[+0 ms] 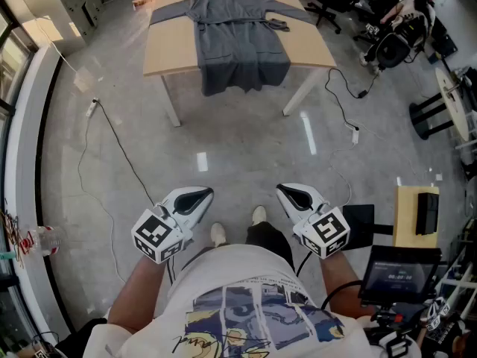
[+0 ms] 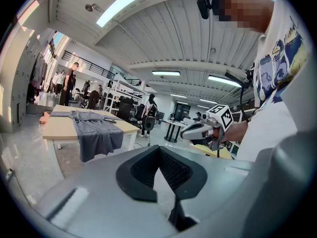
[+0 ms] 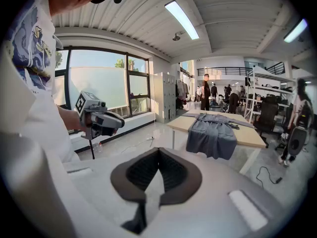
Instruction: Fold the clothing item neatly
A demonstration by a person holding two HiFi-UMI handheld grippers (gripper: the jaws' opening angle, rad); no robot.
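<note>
Head view looks steeply down; both gripper views face the same distant table point(image 1: 171, 47).

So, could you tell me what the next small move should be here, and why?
Probably step forward to the table: the grey garment lies spread on it, hem hanging over the near edge, well out of reach. The left gripper and right gripper are held in front of the person, jaws shut and empty.

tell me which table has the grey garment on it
The large wooden table across the floor: the grey garment lies spread on it, hem hanging off the near edge. The small yellow table holds only a black object.
</note>
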